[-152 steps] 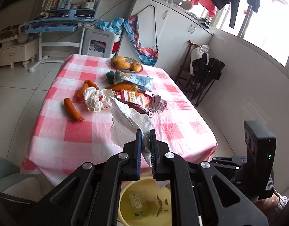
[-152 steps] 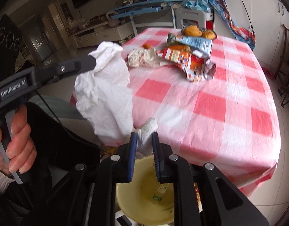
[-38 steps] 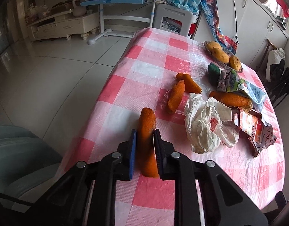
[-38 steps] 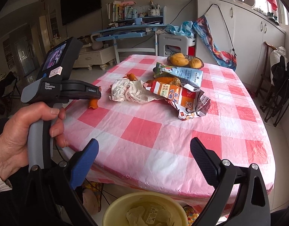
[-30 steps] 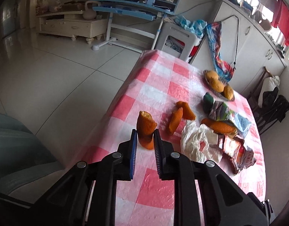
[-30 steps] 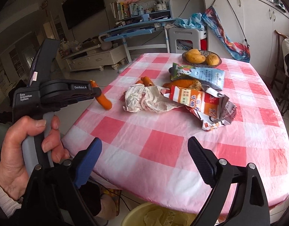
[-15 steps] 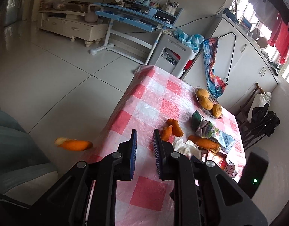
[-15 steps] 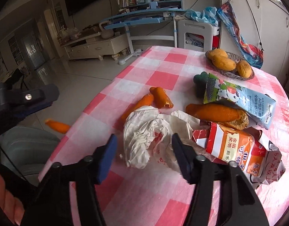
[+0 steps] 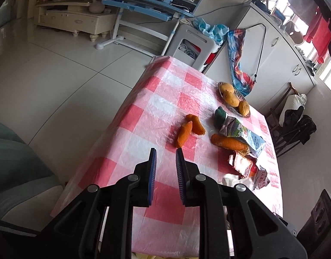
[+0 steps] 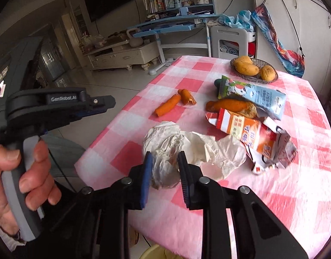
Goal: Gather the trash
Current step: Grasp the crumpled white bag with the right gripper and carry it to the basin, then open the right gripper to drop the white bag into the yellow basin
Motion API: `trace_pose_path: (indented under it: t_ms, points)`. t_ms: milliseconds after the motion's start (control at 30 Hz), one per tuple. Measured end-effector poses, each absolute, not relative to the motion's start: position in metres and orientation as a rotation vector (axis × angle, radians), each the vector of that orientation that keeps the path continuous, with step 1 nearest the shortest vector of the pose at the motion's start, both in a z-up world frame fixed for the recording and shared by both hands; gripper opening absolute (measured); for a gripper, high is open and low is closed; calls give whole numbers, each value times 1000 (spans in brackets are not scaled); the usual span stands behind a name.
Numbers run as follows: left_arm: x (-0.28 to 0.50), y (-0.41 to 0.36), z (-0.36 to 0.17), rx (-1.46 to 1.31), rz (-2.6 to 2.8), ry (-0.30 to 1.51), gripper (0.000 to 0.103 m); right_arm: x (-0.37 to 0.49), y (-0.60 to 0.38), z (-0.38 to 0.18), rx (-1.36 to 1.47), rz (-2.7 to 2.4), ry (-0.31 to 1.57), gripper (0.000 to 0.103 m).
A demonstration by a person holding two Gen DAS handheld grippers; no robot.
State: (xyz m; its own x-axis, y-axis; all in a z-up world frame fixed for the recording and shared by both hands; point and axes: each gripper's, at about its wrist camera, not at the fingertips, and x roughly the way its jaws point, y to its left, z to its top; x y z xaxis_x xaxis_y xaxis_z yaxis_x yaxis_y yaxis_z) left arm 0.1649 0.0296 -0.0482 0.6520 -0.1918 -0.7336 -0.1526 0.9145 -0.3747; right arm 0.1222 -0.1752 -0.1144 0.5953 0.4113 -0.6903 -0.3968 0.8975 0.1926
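Right gripper [image 10: 164, 161] closing, fingers around the crumpled white wrapper [image 10: 165, 151] on the checked table [image 10: 273, 194]. Left gripper [image 9: 165, 157] nearly pressed together, holding nothing.

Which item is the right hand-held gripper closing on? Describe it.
On the pink-and-white checked tablecloth, near its front edge, left of the torn orange-and-white carton. It is the crumpled white plastic bag, the only white, wadded item there.

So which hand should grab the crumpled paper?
The right. The right gripper already has the crumpled paper between its closing jaws, while the left gripper hangs empty, nearly shut, off to the side.
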Motion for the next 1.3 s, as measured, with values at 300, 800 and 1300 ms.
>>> trace_pose_path:
  t_ms: [300,800,1300]
  points:
    - [143,39,-43,-443,-12,835,17,89,-198,-107,117,504,827,25]
    - [144,13,-55,-295,-24,898,17,18,-212,-173,137,469,1126,34]
    - [208,-70,-99,2,-35,1034,61,61,-239,-134,163,369,967,59]
